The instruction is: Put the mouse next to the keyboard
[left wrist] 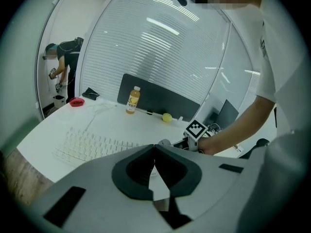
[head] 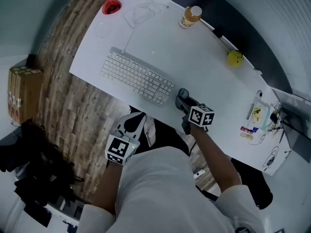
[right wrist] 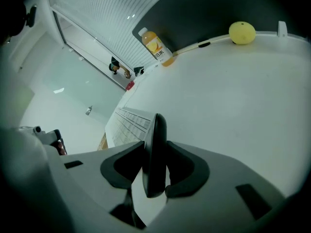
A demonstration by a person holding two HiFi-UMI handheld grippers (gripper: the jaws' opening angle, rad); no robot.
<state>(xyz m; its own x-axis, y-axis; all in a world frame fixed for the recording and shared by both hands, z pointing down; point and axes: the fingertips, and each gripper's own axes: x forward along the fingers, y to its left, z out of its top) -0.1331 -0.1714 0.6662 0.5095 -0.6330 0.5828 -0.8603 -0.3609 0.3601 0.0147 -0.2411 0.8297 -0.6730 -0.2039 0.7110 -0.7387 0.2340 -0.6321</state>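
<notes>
Now the right gripper (right wrist: 155, 150) is clenched on the mouse (right wrist: 156, 130), with one pad on each side of it. It holds the mouse just beside the right end of the keyboard (head: 137, 76), near the front edge of the worktop (head: 204, 67). I judge that the step in hand is the setting down. To do it well, the mouse should come down flat, with its long side about parallel to the short side of the keyboard. It should be close to the keyboard without touching it, and not so near the front edge that it can slide off. The jaws should open only when the underside rests fully on the surface; if they let go early, the mouse can drop or tip onto its side. From the head view I cannot tell surely whether the mouse already touches the worktop or hangs a little over it. The mouse is dark, smooth and rounded, and in the right gripper view it looks like a thin blade, because the camera sees it edge-on. It seems hard and light, so a moderate grip is probably enough. The left gripper (left wrist: 154, 150) is closed with nothing in it and hangs off the worktop, in front of the person's body, well apart from the mouse.
</notes>
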